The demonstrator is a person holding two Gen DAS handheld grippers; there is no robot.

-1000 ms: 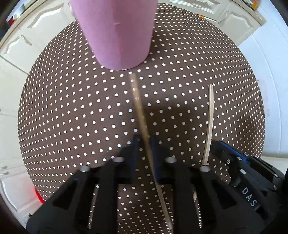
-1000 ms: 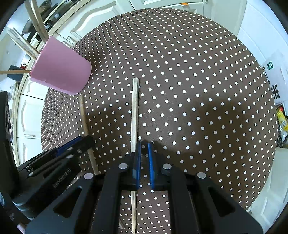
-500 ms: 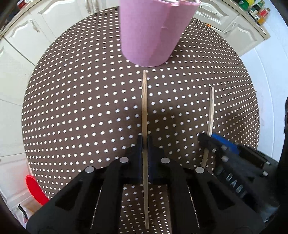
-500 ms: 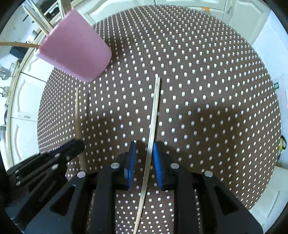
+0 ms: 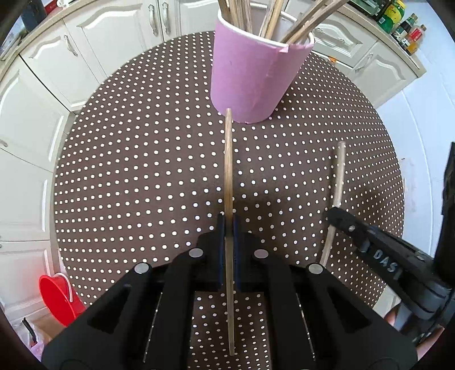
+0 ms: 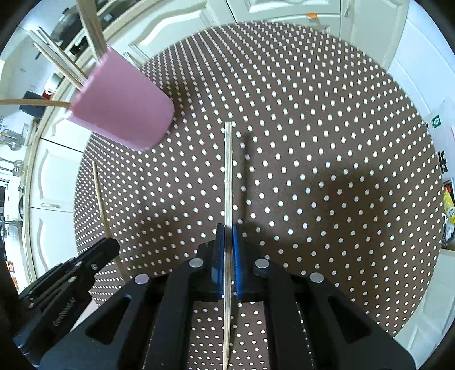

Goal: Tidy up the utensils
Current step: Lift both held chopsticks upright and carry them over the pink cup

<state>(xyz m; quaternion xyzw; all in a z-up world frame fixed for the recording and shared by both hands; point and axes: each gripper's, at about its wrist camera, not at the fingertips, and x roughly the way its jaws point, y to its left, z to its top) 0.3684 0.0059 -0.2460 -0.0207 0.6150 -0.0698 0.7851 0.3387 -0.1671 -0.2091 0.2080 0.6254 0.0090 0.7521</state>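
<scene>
A pink cup [image 5: 256, 76] holding several wooden chopsticks stands at the far side of the round dotted table [image 5: 128, 170]; it also shows in the right wrist view [image 6: 122, 113]. My left gripper [image 5: 228, 224] is shut on a darker wooden chopstick [image 5: 228, 170] that points at the cup's base, lifted above the table. My right gripper [image 6: 226, 233] is shut on a pale chopstick [image 6: 228, 176], also held above the table, its shadow beside it. Each gripper shows in the other's view: the right one [image 5: 378, 256] with its chopstick [image 5: 338, 176], the left one [image 6: 71, 273] with its chopstick [image 6: 101, 199].
White kitchen cabinets [image 5: 57, 57] surround the table. A red bucket [image 5: 58, 298] sits on the floor at the lower left. Bottles [image 5: 403, 25] stand on a counter at the far right.
Both grippers have risen and pulled back from the table with a chopstick each. The right gripper closed on its chopstick and straightened it. The cup now shows its rim.
</scene>
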